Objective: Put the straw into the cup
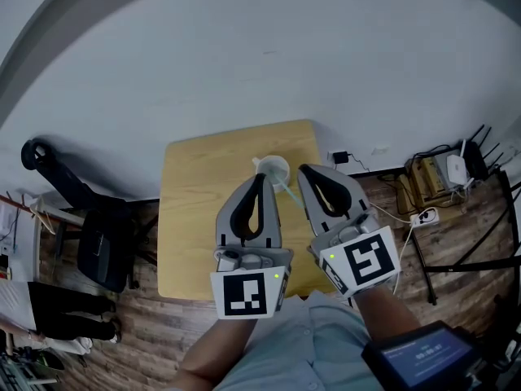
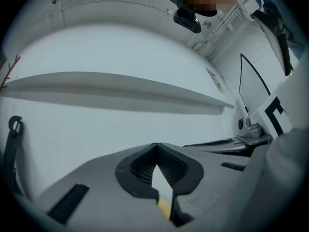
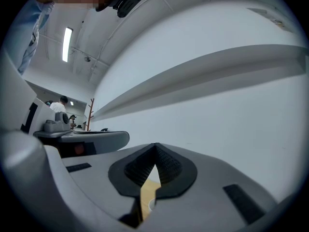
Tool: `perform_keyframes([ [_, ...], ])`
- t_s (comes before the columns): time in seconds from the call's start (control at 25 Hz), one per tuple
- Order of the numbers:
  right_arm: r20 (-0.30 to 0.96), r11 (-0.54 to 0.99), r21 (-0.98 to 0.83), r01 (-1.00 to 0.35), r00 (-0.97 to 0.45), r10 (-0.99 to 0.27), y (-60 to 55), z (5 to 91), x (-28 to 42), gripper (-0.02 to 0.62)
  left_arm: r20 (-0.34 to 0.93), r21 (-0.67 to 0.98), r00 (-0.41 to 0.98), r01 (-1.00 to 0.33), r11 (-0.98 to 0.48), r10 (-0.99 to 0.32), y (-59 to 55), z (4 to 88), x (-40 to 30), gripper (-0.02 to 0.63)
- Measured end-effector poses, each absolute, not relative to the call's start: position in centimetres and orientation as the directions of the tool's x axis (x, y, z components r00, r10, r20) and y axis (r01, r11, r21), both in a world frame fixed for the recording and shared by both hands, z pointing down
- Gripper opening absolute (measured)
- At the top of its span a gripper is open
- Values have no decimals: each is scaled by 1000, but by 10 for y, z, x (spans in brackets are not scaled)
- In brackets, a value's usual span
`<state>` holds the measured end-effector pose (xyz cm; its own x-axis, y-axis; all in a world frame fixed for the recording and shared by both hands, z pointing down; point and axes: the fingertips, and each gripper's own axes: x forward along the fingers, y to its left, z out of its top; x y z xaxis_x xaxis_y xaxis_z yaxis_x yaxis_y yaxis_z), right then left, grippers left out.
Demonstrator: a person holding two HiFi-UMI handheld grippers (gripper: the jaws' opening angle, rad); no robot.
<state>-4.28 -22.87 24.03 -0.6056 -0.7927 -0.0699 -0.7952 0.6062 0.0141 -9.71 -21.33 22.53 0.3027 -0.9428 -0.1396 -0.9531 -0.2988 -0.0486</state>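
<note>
A clear plastic cup (image 1: 273, 168) stands near the far edge of the small wooden table (image 1: 195, 210). A pale green straw (image 1: 287, 191) lies slanted on the table just in front of the cup, between the two grippers. My left gripper (image 1: 260, 177) hovers above the table with its tip close to the cup, shut and empty. My right gripper (image 1: 304, 170) is beside it to the right, also shut with nothing held. In the left gripper view the jaws (image 2: 155, 145) meet at the tip. The right gripper view shows the same (image 3: 155, 145), with a sliver of wood below.
A black office chair (image 1: 94, 235) stands left of the table. At the right, a power strip (image 1: 425, 217), cables and a white router (image 1: 456, 168) lie on the wooden floor. A white wall runs behind the table. A dark device (image 1: 423, 355) sits at the lower right.
</note>
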Motion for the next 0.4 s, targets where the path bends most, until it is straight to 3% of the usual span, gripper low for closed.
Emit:
perform_keyframes([
  [0.4,-88,616,16,-788,-614,-784,-228,237,-44,0,-151,-44,292,-956,-289,-944,-212,223,-98,-3],
])
